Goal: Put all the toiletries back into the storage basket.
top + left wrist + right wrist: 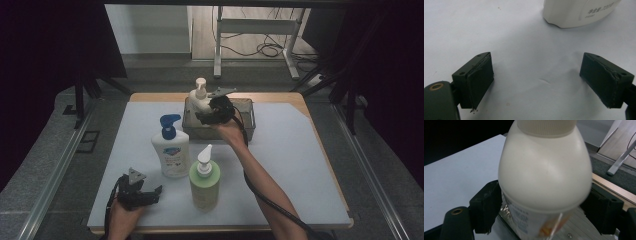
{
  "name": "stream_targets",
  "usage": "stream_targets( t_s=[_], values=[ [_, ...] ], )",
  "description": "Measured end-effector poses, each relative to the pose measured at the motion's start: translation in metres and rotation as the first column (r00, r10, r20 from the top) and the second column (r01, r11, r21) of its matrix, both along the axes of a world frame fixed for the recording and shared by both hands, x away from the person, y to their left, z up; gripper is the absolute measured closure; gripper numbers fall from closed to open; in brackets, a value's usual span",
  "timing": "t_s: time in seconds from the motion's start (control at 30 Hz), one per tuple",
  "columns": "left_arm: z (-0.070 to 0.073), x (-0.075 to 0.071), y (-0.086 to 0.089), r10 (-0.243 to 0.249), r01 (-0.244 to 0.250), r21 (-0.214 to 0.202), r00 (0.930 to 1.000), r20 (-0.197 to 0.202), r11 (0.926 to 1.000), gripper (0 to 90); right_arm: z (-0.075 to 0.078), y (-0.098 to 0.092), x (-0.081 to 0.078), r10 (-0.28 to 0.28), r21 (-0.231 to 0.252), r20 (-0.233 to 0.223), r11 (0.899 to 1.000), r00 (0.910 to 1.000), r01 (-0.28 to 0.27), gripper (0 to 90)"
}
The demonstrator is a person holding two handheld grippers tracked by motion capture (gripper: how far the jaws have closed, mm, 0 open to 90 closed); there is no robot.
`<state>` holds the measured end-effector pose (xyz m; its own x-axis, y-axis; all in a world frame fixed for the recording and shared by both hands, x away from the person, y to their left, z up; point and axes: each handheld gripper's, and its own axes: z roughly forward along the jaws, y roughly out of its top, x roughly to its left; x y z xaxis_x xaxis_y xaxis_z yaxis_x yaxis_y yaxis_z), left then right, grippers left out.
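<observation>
Cream bottle sits between right claw, jaws apart; left claw gapes

Right gripper at cream pump bottle in basket.

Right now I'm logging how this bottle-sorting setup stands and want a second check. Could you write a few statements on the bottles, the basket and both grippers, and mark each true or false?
1. The cream pump bottle stands at the basket, between the right gripper's jaws. True.
2. The left gripper holds the green bottle. False: its jaws stand open over the bare white mat.
3. The bottle with the blue pump lies on its side. False: it stands upright on the mat.
4. The green bottle stands nearer the person than the blue-pump one. True.
5. The basket sits at the table's near edge. False: it sits at the far side.
</observation>
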<state>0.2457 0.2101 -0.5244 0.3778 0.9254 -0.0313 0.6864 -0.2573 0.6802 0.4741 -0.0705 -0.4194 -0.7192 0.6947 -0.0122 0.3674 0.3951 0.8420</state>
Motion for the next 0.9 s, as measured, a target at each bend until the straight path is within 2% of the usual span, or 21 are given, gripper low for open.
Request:
stream_targets(
  t_s=[0.23,0.37,0.5,0.63,0.8,0.87,0.9],
  values=[
    [0.000,0.000,0.000,0.002,-0.002,-0.002,1.0000,0.001,1.0000,11.3,0.003,-0.014,-0.008,0.004,0.000,-0.024,1.000,0.9997,-0.004,22.4],
    [0.000,0.000,0.000,0.000,0.000,0.001,1.0000,0.000,1.0000,11.4,0.003,-0.022,-0.013,0.047,-0.009,-0.049,0.999,0.9977,-0.048,19.2],
    [0.000,0.000,0.000,0.000,0.000,0.001,1.0000,0.000,1.0000,11.4,0.002,-0.029,-0.017,0.057,-0.015,-0.060,0.998,0.9966,-0.058,19.6],
    [0.000,0.000,0.000,0.000,0.000,0.001,1.0000,0.000,1.0000,11.3,0.000,-0.039,-0.017,0.044,-0.024,-0.077,0.999,0.9961,-0.046,28.5],
    [0.000,0.000,0.000,0.000,0.000,0.001,1.0000,0.000,1.0000,11.3,-0.005,-0.051,-0.012,0.002,-0.018,-0.130,1.000,0.9915,-0.005,34.5],
    [0.000,0.000,0.000,0.000,0.000,0.001,1.0000,0.000,1.0000,11.3,-0.006,-0.052,-0.011,-0.009,-0.020,-0.135,1.000,0.9908,0.007,36.1],
    [0.000,0.000,0.000,-0.001,0.001,0.001,1.0000,-0.001,1.0000,11.3,-0.007,-0.055,-0.008,-0.023,-0.013,-0.149,1.000,0.9885,0.021,41.3]
  ],
)
